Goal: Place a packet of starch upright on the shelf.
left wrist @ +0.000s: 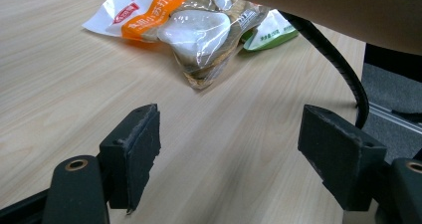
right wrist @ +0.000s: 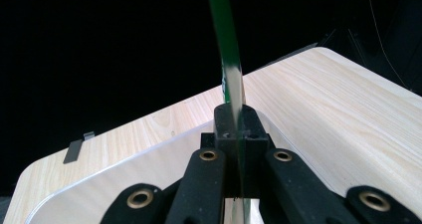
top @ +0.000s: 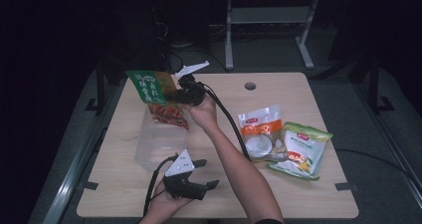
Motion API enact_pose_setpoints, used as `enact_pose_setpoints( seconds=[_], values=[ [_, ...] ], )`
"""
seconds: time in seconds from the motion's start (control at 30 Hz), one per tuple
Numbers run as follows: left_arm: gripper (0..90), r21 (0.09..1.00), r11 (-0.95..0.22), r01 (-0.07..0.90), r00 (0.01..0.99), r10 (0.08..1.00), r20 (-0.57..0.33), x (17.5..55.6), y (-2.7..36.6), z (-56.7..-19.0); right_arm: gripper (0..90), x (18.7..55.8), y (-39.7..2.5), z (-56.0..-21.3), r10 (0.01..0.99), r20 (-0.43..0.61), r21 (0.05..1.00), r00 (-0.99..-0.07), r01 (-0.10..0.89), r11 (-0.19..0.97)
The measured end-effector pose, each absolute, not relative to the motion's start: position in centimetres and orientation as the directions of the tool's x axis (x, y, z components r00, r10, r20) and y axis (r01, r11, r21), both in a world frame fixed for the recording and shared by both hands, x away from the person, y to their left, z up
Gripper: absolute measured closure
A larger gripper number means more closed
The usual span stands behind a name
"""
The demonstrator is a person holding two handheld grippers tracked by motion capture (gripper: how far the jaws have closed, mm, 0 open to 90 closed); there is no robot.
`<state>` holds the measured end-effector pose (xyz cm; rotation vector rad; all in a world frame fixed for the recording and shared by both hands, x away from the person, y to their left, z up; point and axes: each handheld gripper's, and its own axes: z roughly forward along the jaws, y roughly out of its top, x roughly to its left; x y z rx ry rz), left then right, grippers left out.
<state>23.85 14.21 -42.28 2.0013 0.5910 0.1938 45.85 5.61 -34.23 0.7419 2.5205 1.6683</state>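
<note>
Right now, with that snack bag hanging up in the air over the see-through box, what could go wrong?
The right gripper pinches the green snack bag only by a thin edge, so it might slip out. The bag hangs over the near rim of the clear box, so it could miss or catch the wall. The right gripper's cable runs close to the orange bag and might drag it.

Print on the green-topped snack bag [top: 155, 92] is too small to read. In the right gripper view it shows edge-on, cut off at the top. A forearm [left wrist: 343, 10] hides part of the green packet [left wrist: 271, 32].
</note>
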Motion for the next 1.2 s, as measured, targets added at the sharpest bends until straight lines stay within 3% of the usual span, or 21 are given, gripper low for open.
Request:
enact_pose_setpoints(
  seconds=[0.3,0.9,1.2],
  values=[
    [23.9,0.866,-0.383,0.322,0.869,0.483,-0.109,23.8,14.2,-42.3,89.6,46.2,6.1,-35.5,0.417,0.224,0.856,-0.881,0.382,0.347],
    [23.9,0.865,-0.383,0.324,0.869,0.483,-0.111,23.8,14.1,-42.4,88.7,47.1,4.5,-37.2,0.456,0.269,0.850,-0.849,0.432,0.302],
    [23.9,0.862,-0.387,0.328,0.867,0.486,-0.112,23.8,14.0,-42.5,71.5,47.1,3.6,-36.6,0.475,0.258,0.840,-0.841,0.439,0.320]
  ],
)
